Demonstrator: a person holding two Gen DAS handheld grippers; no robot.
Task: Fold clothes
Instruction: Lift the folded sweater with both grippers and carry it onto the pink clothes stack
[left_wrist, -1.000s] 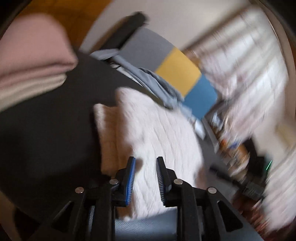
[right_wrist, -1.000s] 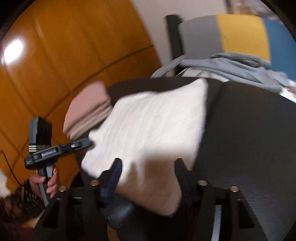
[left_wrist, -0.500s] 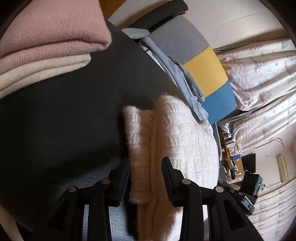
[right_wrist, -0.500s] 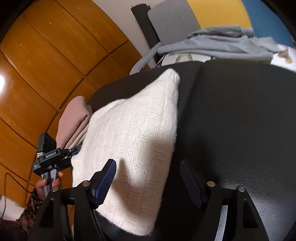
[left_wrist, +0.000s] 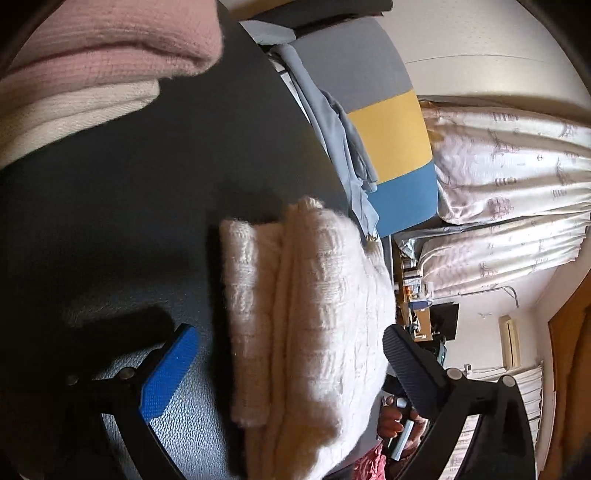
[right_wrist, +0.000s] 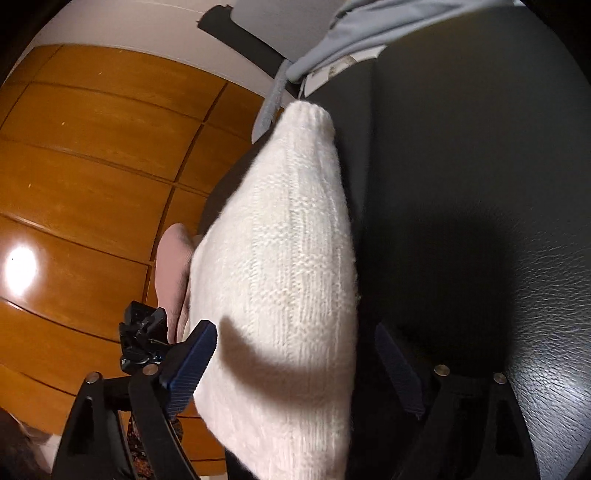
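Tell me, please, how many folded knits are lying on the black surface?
3: the white knit in front of the camera, and a pink knit stacked on a cream knit at the far corner.

A dark leather-textured surface (left_wrist: 140, 192) fills most of both views. Behind it stands a chair back (left_wrist: 384, 122) with grey, yellow and blue bands. Patterned pale curtains (left_wrist: 509, 173) hang to the right in the left wrist view, with an air conditioner (left_wrist: 509, 341) on the wall below them. Orange wooden panels (right_wrist: 92, 177) cover the wall in the right wrist view.
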